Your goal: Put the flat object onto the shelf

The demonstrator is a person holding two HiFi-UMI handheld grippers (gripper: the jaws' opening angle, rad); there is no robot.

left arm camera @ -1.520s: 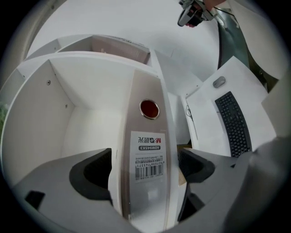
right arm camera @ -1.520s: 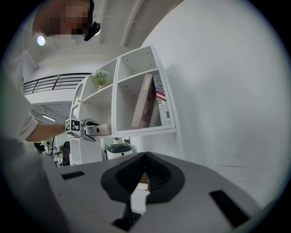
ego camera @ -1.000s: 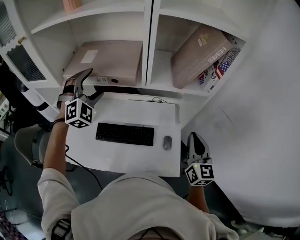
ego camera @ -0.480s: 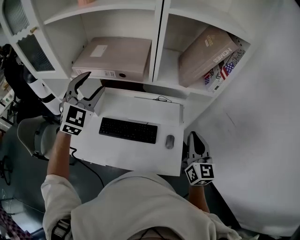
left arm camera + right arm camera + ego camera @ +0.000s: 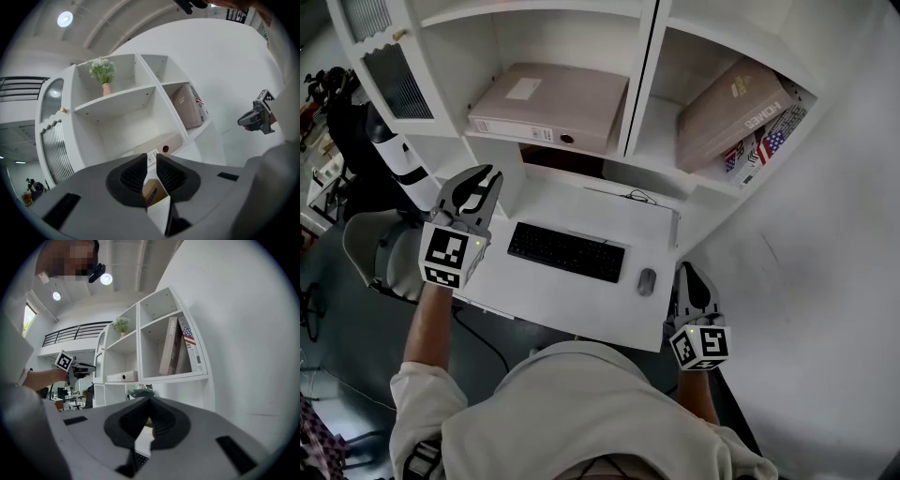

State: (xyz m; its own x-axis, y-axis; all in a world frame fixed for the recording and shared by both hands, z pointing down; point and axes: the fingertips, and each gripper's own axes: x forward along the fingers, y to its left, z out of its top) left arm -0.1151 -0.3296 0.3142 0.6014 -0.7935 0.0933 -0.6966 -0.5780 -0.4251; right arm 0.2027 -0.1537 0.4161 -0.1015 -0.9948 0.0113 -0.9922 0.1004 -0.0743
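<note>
Two grippers: both are off the work and neither carries anything.
Right gripper (image 5: pixel 691 279): low at the near right corner of the desk (image 5: pixel 581 305), just beside the mouse (image 5: pixel 647 281). Its jaws are together and empty, and the arm is tucked in by the body.
Left gripper (image 5: pixel 481 185): a second ago it was up at the front edge of the flat binder (image 5: pixel 553 98) with its jaws spread wide. Now it has drawn back over the desk's left end. The jaws are closing, with only a slim gap left and nothing between them.
Left forearm (image 5: pixel 429 323): stretched forward along the desk's left side, with the gripper's tips still aimed up toward the shelf (image 5: pixel 643 80).
Keyboard (image 5: pixel 567 251): in the middle of the desk, touched by neither gripper.
Flat binder: lies on its broad face in the shelf's left compartment, spine outward and well apart from both grippers.
Books (image 5: pixel 741 108): lean in the right compartment.
Meaning for the task: judging from the free binder and the retreating, closing gripper, the placing looks done and only the withdrawal is being finished.
</note>
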